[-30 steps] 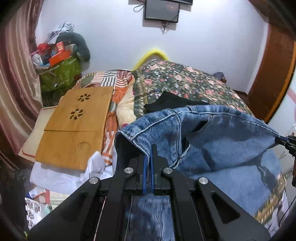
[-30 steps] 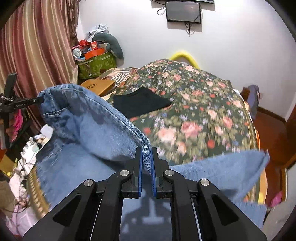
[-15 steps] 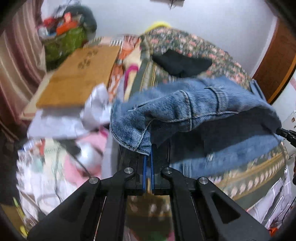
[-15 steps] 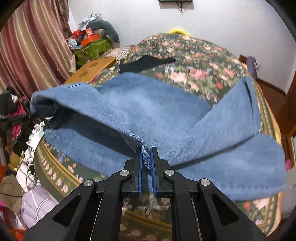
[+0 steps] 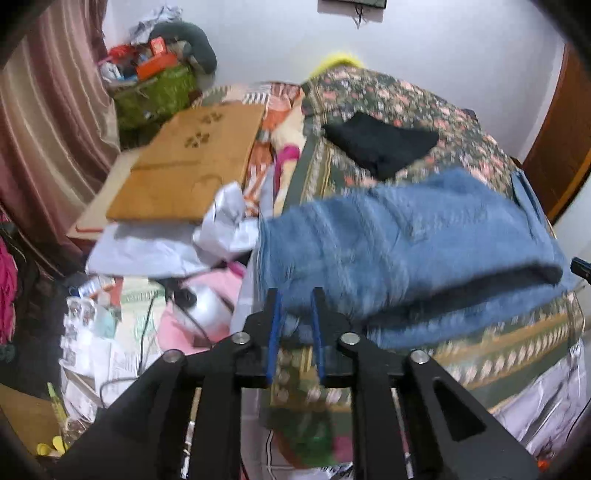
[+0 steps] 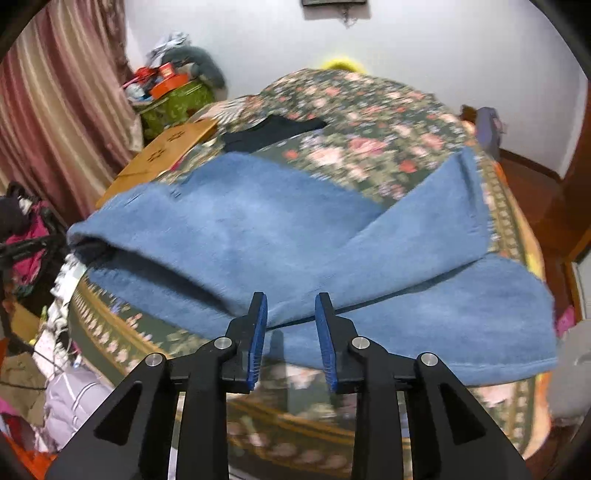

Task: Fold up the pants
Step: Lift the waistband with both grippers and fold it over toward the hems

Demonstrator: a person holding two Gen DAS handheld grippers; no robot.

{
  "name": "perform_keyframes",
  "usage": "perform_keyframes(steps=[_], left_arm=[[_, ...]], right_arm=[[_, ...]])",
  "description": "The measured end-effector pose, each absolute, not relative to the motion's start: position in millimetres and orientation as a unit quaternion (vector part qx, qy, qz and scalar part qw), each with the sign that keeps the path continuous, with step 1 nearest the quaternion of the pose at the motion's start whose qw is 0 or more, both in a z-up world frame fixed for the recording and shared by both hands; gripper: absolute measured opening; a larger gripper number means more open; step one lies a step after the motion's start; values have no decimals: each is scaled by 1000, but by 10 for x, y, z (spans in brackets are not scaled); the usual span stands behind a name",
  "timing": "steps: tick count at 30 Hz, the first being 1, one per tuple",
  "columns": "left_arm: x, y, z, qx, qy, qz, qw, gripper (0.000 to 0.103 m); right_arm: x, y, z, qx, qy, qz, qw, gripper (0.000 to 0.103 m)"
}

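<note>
Jeans lie folded across the floral bedspread; left gripper and right gripper are both opening, denim loose between their pads.

Left gripper jaws opening over folded jeans.

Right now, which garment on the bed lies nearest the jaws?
The blue jeans, folded at the bedspread's near edge by the opening jaws; the black garment lies farther back.

Blurred throughout by motion: jeans texture smeared, seams unreadable. Screen on wall cut off at top edge. Bedspread partly hidden under denim. Heap in corner too jumbled to identify.
</note>
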State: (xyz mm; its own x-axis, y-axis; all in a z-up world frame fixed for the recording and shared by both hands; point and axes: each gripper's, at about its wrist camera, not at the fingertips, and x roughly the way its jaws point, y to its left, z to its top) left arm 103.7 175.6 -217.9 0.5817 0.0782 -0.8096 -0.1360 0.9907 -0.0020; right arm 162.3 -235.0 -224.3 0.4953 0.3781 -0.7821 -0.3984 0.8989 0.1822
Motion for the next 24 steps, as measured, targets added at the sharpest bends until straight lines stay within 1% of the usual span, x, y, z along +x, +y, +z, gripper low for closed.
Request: perform_keyframes(steps=[1,2,3,4,5,6,10,14,18,20,21,23,24], left_arm=[[1111,1717,-2126,-32,450,58,890,27],[1184,1691,-2098,-32,448,57,892,34],[1266,1639,-2066,-32,445,55,893,41],[1370,1563,-2037,-31,441,51,895,44],[1457,1510,-2030,-31,441,48,896,50],[1555,1446,-2028,-32,441,44,896,54],[1921,1145,-2149,-34,459,21,887,56],[2161,892,-2464,-19,495,11,869,56],[2182,718,-2847,12,530,15,848,57],[2098,693,-2987,7,530,18,848,57],[2049,682,-2998,6,519,24,854,57],[2000,639,-2986,24,514,28,857,57],[1999,631,-2981,30,513,29,857,57]], right_arm=[[1661,-2409,-2215,-9,447,219,867,28],[1713,-2469,-2178,-6,445,211,870,33],[1779,-2539,-2150,-4,443,201,874,40],[1843,-2599,-2125,-1,442,190,877,44],[1940,-2668,-2109,4,441,179,879,52],[2016,-2712,-2105,9,441,173,881,56],[2380,-2804,-2178,35,458,157,874,58],[2669,-2670,-2416,56,488,167,855,58],[2819,-2416,-2700,33,514,182,838,58],[2846,-2318,-2824,0,518,180,836,58],[2831,-2283,-2874,-22,517,177,837,58],[2761,-2340,-2880,-29,497,182,848,58],[2730,-2419,-2889,-29,503,174,846,57]])
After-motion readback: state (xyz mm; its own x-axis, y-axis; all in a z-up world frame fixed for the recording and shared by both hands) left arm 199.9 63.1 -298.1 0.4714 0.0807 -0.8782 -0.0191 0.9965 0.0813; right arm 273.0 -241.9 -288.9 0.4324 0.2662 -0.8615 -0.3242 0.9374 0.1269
